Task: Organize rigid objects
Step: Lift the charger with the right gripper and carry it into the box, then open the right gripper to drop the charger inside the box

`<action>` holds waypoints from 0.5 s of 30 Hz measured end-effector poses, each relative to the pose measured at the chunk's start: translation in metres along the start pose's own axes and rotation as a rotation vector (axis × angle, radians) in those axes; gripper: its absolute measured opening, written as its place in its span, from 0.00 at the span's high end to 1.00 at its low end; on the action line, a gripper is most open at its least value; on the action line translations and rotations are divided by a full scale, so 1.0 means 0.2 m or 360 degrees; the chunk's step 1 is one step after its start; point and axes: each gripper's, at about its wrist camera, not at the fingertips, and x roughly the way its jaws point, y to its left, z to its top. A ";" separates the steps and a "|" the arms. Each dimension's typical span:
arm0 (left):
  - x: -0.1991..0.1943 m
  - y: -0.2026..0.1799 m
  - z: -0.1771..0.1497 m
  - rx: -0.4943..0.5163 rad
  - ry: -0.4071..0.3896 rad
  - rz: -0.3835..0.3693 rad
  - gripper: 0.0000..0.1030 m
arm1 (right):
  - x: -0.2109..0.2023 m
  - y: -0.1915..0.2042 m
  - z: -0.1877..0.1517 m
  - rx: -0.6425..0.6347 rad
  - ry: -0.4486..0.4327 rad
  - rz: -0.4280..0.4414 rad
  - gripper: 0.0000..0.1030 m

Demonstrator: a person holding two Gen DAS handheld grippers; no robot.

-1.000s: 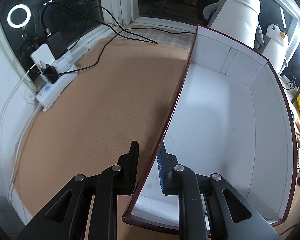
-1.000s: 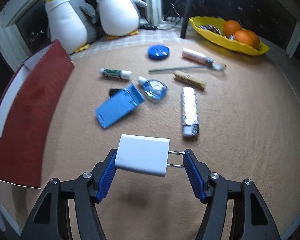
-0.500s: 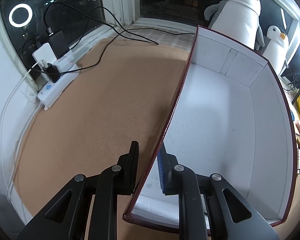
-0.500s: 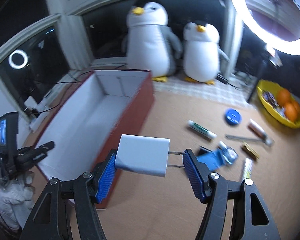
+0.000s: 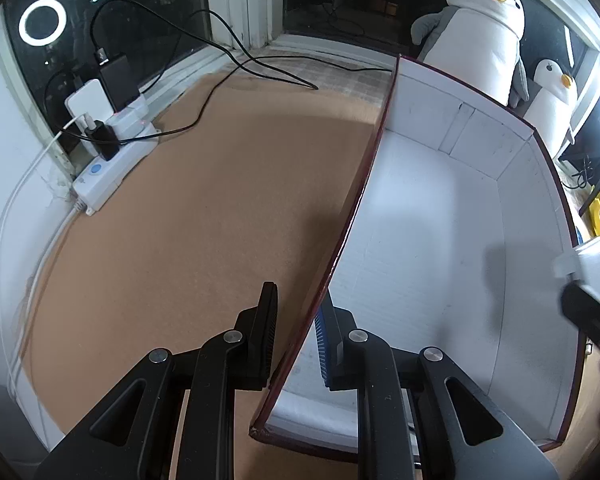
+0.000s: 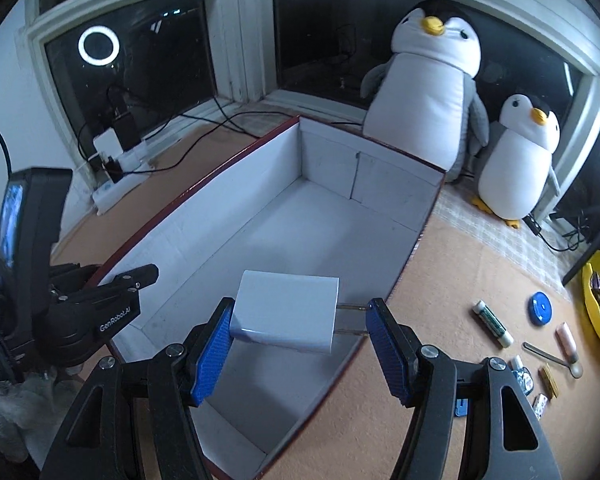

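Charger over the box, held end to end by its prongs.

Your right gripper clamps the white charger lengthwise above the white-lined box; 1 pad presses only on its 2 thin prongs, so a jolt could twist it loose and drop it outside. Your left gripper pinches the box's near wall; pulling there could tip it. The brown cork-like tabletop carries loose cables, a power strip, and 2 plush penguins by dark windows.
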 end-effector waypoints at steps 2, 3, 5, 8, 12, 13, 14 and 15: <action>-0.01 0.00 0.00 -0.0002 -0.0005 0.0000 0.84 | 0.03 0.01 0.00 -0.0019 0.0015 -0.0003 0.40; -0.01 0.00 0.00 -0.0006 -0.0005 0.0000 0.84 | 0.04 0.02 0.00 -0.0030 0.0026 -0.0008 0.40; -0.02 0.00 0.00 -0.0009 -0.0014 0.0002 0.84 | 0.07 0.03 0.00 -0.0041 0.0047 -0.0011 0.40; -0.05 0.00 0.01 -0.0018 -0.0034 -0.0009 0.84 | 0.10 0.04 -0.01 -0.0050 0.0077 -0.0002 0.40; -0.07 0.00 0.02 -0.0020 -0.0043 -0.0025 0.86 | 0.12 0.06 0.00 -0.0065 0.0090 0.0007 0.40; -0.07 0.00 0.02 -0.0019 -0.0041 -0.0025 0.86 | 0.13 0.06 0.00 -0.0064 0.0093 0.0010 0.40; -0.07 0.00 0.02 -0.0020 -0.0043 -0.0022 0.86 | 0.13 0.06 0.00 -0.0064 0.0094 0.0010 0.40; -0.07 0.00 0.02 -0.0020 -0.0045 -0.0021 0.86 | 0.13 0.06 0.00 -0.0063 0.0094 0.0010 0.40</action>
